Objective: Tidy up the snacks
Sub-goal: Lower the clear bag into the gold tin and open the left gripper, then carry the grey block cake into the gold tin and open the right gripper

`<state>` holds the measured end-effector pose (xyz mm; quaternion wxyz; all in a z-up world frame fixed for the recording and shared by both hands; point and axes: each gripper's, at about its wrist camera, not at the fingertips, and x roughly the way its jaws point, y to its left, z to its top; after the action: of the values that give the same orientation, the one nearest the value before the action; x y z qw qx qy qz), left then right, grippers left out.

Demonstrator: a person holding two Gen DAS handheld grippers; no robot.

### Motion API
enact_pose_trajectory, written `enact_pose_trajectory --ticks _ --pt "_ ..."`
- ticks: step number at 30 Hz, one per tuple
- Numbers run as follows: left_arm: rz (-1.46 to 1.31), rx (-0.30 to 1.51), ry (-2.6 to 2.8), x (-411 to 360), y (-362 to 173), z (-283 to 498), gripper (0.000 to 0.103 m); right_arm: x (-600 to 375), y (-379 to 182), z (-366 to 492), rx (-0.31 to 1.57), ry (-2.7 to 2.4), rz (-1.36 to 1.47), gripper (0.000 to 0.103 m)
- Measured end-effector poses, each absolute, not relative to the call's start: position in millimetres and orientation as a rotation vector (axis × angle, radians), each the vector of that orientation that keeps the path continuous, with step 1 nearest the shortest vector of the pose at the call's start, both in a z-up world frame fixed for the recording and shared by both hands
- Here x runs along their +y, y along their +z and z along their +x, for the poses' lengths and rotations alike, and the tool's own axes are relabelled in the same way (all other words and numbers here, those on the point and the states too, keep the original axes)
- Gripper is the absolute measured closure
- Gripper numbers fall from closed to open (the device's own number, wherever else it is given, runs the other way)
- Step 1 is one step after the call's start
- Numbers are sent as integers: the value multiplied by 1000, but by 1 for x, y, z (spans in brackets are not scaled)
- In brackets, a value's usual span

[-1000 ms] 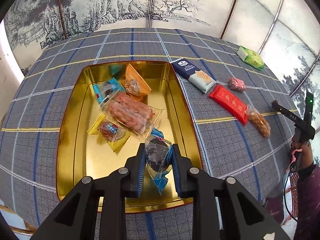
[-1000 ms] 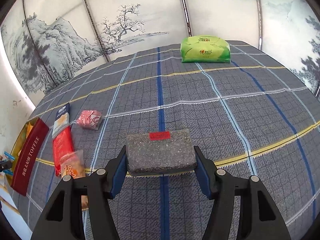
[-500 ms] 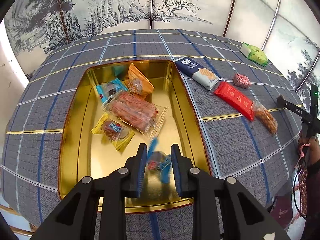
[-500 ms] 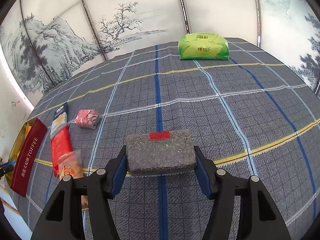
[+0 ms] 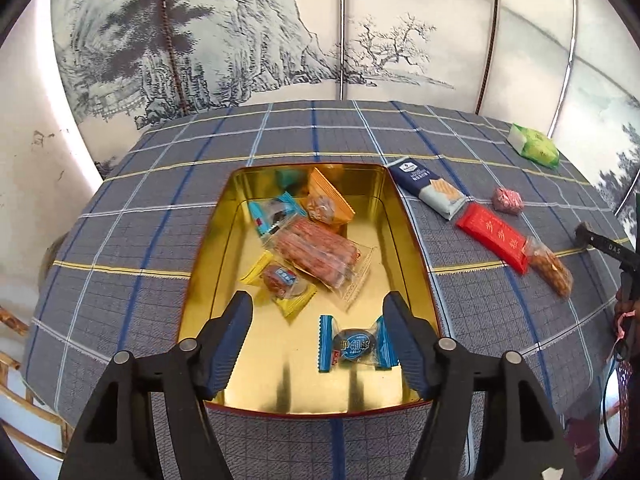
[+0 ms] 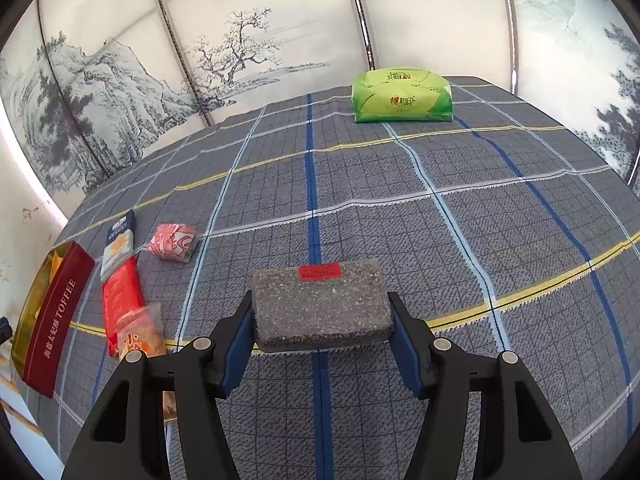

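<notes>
Candy (image 5: 355,345) now lies in tin (image 5: 208,280), dropped from opening left tool (image 5: 318,338).

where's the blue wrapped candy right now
In the left wrist view the blue wrapped candy lies flat on the floor of the gold tin, near its front right corner, between the opening left gripper fingers, untouched.

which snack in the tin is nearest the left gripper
The blue-wrapped candy, lying alone on the tin floor between the opening jaws of the left gripper, untouched; the other snacks sit farther back.
</notes>
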<state>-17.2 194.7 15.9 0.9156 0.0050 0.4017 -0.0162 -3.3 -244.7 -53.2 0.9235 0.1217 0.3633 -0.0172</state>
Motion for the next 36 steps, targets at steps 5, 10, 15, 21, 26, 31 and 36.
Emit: enact_pose_trajectory --ticks 5,10,15,21,26,31,36 --pt "18 819 -5 200 16 -23 36 -227 -48 -18 732 -1 230 41" --pt "24 816 13 200 14 -25 35 -195 -20 -27 681 79 195 41" --pt "29 801 27 201 13 -28 32 -146 6 -30 650 197 137 41" --pt "21 790 49 208 12 -31 30 -69 25 -34 631 378 55 41" --pt "17 778 73 216 10 -33 29 -7 29 -29 641 492 -27 41" --pt "18 771 87 227 8 -37 27 41 28 -16 667 574 -68 41" --pt "13 752 118 243 8 -45 25 77 19 3 720 629 -77 41"
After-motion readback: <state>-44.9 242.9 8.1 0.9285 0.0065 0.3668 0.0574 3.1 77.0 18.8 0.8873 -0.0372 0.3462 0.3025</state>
